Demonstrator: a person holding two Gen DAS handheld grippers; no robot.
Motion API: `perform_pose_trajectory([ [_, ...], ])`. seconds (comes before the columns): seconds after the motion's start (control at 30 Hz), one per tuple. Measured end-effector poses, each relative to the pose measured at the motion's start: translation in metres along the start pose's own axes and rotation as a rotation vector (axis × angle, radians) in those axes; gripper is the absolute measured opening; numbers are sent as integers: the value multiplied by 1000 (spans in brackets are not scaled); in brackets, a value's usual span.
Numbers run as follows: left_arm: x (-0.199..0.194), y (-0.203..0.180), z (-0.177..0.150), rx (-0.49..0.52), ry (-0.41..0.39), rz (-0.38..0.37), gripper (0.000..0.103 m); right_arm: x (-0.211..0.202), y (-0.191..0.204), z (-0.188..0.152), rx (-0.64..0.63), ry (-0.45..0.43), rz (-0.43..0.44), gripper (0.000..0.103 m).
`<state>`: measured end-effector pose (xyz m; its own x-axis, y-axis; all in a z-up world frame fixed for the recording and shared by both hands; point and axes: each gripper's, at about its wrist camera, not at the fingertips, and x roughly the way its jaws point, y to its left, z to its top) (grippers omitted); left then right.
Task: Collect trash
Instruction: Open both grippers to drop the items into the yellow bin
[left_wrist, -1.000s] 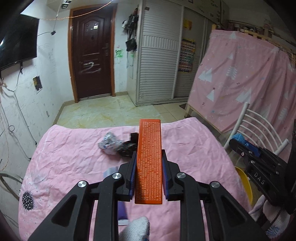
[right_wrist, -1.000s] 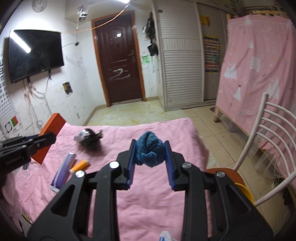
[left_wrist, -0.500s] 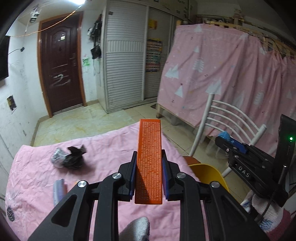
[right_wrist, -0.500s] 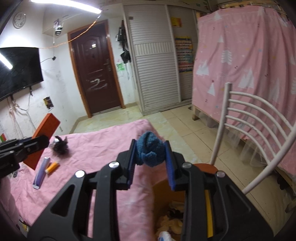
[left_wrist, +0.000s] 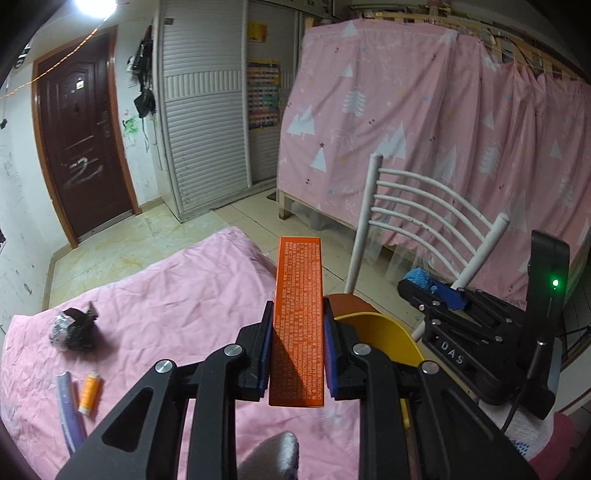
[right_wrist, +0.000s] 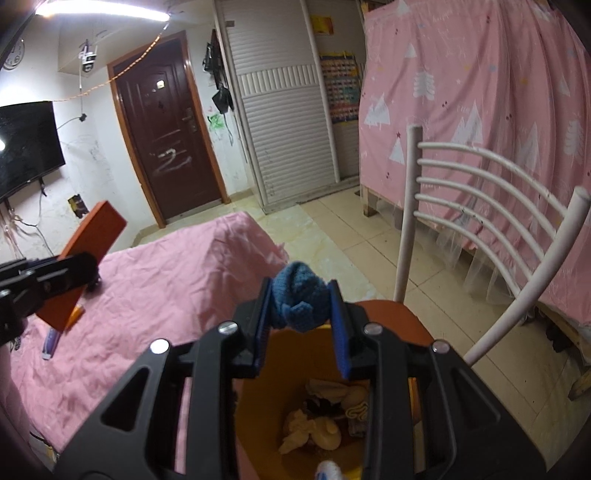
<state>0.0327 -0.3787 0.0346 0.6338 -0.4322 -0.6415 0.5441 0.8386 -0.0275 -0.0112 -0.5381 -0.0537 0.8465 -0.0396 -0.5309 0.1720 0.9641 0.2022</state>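
My left gripper (left_wrist: 297, 325) is shut on a long orange box (left_wrist: 298, 321) printed with small text, held over the right edge of the pink bed, next to the yellow bin (left_wrist: 384, 336). That box also shows at the left of the right wrist view, orange box (right_wrist: 90, 243). My right gripper (right_wrist: 300, 306) is shut on a blue knitted ball (right_wrist: 299, 301) and hangs right above the open yellow bin (right_wrist: 255, 417), which holds crumpled paper and scraps. In the left wrist view the right gripper (left_wrist: 439, 288) sits at the right with the blue ball (left_wrist: 419, 277).
On the pink bedspread (left_wrist: 166, 295) lie a crumpled black-and-silver wrapper (left_wrist: 74, 328), a small orange bottle (left_wrist: 90, 391) and a purple tube (left_wrist: 68, 410). A white metal chair (right_wrist: 491, 206) stands just behind the bin. A pink curtain (left_wrist: 443, 140) hangs behind it, with tiled floor beyond.
Both grippers have swung right, off the middle of the bed toward the chair. The right one, with its blue ball, has come over the yellow bin; the left one with the orange box follows.
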Motion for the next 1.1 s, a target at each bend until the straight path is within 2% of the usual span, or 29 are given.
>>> perform_pose_trajectory([
  [0.13, 16, -12, 1, 9, 32, -14, 13, 6, -11, -6, 13, 18, 6, 32],
  [0.23, 28, -18, 0, 12, 57, -29, 13, 8, -19, -8, 34, 19, 5, 50],
  [0.27, 32, -20, 0, 12, 64, -32, 13, 8, -20, -8, 38, 19, 4, 52],
  [0.7, 76, -47, -1, 7, 145, -113, 14, -3, -52, -13, 90, -11, -53, 52],
  [0.87, 83, -50, -2, -7, 165, -126, 31, -5, -55, -12, 94, -15, -62, 52],
  [1.1, 82, -43, -6, -20, 170, -118, 33, -5, -52, -11, 97, -7, -52, 52],
])
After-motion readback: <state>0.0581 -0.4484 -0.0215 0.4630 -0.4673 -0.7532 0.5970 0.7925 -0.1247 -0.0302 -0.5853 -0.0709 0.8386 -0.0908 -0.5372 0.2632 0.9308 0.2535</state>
